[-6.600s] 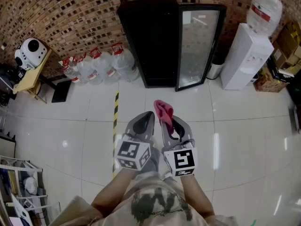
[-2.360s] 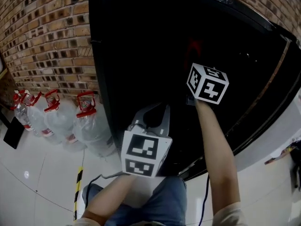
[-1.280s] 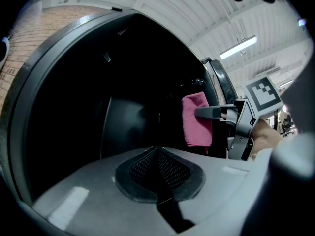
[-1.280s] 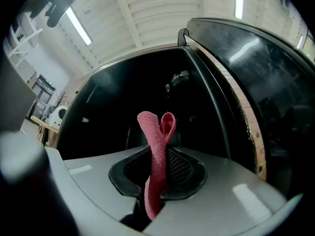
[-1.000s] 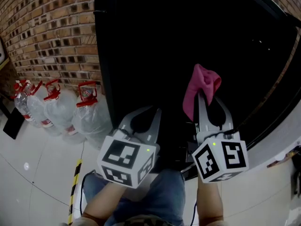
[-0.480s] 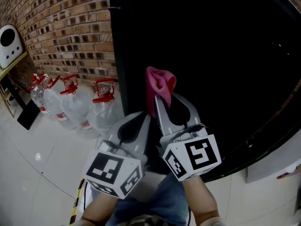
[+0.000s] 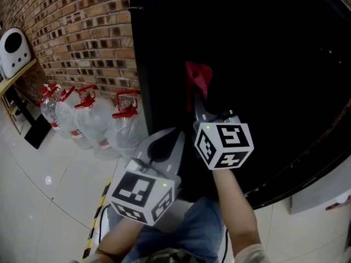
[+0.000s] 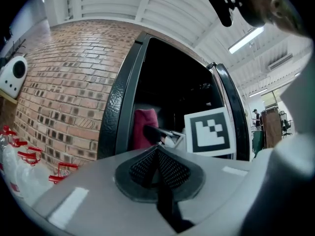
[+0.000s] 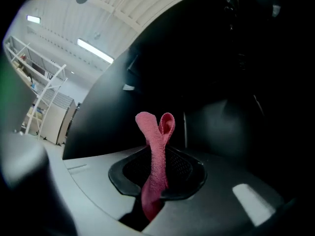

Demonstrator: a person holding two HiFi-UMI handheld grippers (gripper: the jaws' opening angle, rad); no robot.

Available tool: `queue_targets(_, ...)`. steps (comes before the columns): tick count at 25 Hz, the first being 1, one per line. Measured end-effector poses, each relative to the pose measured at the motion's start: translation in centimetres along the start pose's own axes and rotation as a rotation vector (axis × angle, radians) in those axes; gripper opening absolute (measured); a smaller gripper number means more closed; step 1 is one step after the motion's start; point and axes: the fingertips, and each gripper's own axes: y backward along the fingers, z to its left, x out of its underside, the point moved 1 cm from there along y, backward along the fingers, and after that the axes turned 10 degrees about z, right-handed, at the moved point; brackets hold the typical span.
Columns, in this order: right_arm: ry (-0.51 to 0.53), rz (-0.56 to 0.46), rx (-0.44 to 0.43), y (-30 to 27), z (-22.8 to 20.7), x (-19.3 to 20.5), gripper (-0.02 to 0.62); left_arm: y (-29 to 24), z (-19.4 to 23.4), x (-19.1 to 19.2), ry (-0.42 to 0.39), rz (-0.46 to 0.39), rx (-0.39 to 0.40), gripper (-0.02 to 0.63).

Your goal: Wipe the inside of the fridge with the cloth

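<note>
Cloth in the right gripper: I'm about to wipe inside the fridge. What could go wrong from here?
1. The cloth is pinched as a narrow fold in the shut right gripper; rubbing may drag it out or let bare jaw tips scrape the fridge.
2. The interior looks almost black in the head view, so a shelf could be hit unseen.
3. The left gripper, shut and empty, hangs near the fridge's left edge and might knock it.

Water jugs (image 7: 90, 119) against brick wall (image 7: 82, 32); white appliance (image 7: 13, 45) far left

Fridge (image 7: 143, 48) interior lost in darkness; its top cut off.
</note>
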Motion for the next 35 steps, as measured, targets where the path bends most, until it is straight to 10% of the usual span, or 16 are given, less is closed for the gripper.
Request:
queue_targets(15,0.027,0.146,0.183,-9.1,-7.3,2.9,0.051,-0.6,-0.3,0.9,-0.013,0.007,-0.010,-0.015)
queue_targets(35,-0.015,0.189,0.621,2.8,-19.7,3.1,0.049,-3.7,-5.2,1.9,-0.017,0.006,0.152,-0.014)
